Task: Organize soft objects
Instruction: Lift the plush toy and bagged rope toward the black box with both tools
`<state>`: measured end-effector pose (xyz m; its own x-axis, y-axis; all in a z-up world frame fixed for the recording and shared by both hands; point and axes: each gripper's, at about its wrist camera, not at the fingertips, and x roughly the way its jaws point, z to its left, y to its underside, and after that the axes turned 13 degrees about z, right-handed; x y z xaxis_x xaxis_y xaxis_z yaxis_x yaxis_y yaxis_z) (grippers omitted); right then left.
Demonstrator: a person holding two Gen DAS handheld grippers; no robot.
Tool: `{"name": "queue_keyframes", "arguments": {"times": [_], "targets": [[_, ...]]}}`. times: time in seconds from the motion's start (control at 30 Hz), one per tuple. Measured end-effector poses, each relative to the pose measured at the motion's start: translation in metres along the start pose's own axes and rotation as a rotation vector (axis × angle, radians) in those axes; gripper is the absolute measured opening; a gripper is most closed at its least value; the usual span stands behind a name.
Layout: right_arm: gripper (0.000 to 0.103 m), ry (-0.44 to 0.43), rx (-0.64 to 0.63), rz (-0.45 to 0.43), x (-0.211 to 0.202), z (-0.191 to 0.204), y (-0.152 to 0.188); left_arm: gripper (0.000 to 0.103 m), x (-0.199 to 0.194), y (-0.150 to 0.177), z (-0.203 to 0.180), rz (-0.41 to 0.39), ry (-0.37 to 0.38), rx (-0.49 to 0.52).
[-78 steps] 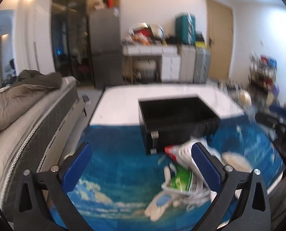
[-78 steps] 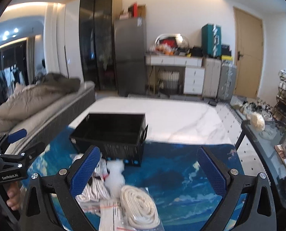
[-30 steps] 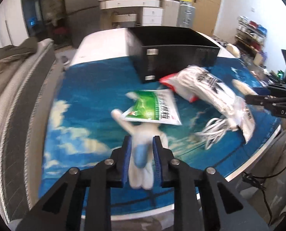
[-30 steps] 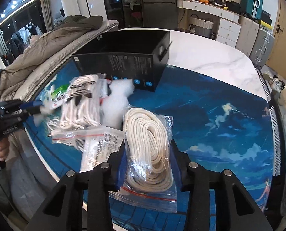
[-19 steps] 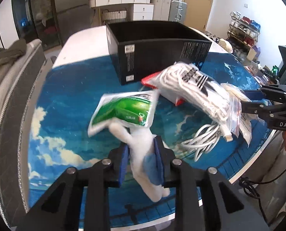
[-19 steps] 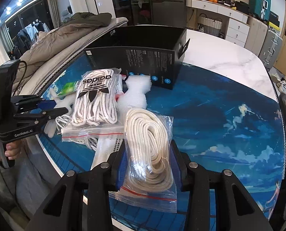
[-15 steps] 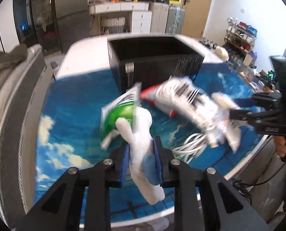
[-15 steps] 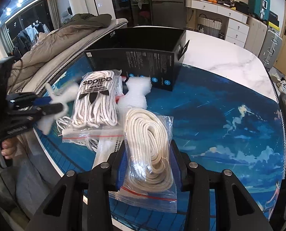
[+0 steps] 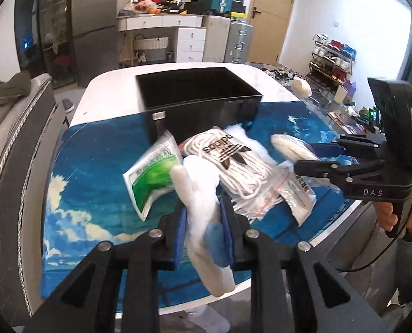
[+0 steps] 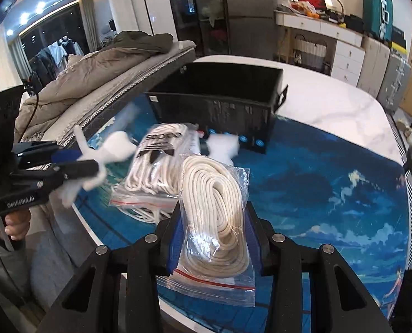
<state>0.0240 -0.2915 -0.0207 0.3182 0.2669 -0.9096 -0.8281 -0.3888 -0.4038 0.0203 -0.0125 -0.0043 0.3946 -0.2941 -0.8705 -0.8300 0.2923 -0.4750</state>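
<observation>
My left gripper (image 9: 203, 227) is shut on a white plush toy (image 9: 203, 194) with a blue patch, held above the blue mat; the same toy (image 10: 108, 147) shows in the right wrist view beside that left gripper (image 10: 75, 161). My right gripper (image 10: 214, 236) is shut on a clear bag of cream rope (image 10: 214, 208), and it appears from the side as the right gripper (image 9: 308, 155). An open black box (image 9: 200, 100) stands behind the pile, also the black box (image 10: 220, 97). A bag of white laces (image 9: 233, 163) and a green packet (image 9: 150, 174) lie on the mat.
A white fluffy piece (image 10: 224, 144) lies against the box front. The blue cloud-print mat (image 10: 331, 188) covers the near half of a white marble table (image 10: 331, 102). A sofa with a brown coat (image 10: 95, 66) runs along the left. A person's hand (image 9: 386, 216) holds the right gripper.
The left gripper has lifted the plush toy off the mat, and the green packet slid off it back onto the mat. The right gripper keeps its hold on the rope bag, raised slightly.
</observation>
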Motion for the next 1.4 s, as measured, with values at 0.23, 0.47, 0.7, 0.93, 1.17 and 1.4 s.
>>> {"name": "queue_keyframes", "arguments": {"times": [0.23,0.47,0.7,0.93,1.17,1.4], "targets": [[0.040,-0.017,-0.042,0.007,0.000,0.014,0.007,0.022,0.010,0.003,0.012,0.017,-0.021,-0.048],[0.042,-0.001,-0.047,0.050,0.018,0.022,0.006,0.026,0.036,0.009,0.026,0.074,-0.042,-0.072],[0.039,-0.003,-0.053,0.066,0.024,0.021,0.007,0.022,0.044,0.012,0.023,0.092,-0.034,-0.058],[0.036,-0.013,-0.052,0.042,0.015,0.020,0.009,0.021,0.035,0.010,0.023,0.071,-0.030,-0.065],[0.036,-0.011,-0.057,-0.040,-0.007,0.020,0.008,0.021,0.015,0.008,0.021,0.016,-0.039,-0.065],[0.036,0.021,-0.056,-0.227,-0.040,0.024,0.013,0.021,-0.017,0.009,0.010,-0.205,-0.102,-0.044]]}}
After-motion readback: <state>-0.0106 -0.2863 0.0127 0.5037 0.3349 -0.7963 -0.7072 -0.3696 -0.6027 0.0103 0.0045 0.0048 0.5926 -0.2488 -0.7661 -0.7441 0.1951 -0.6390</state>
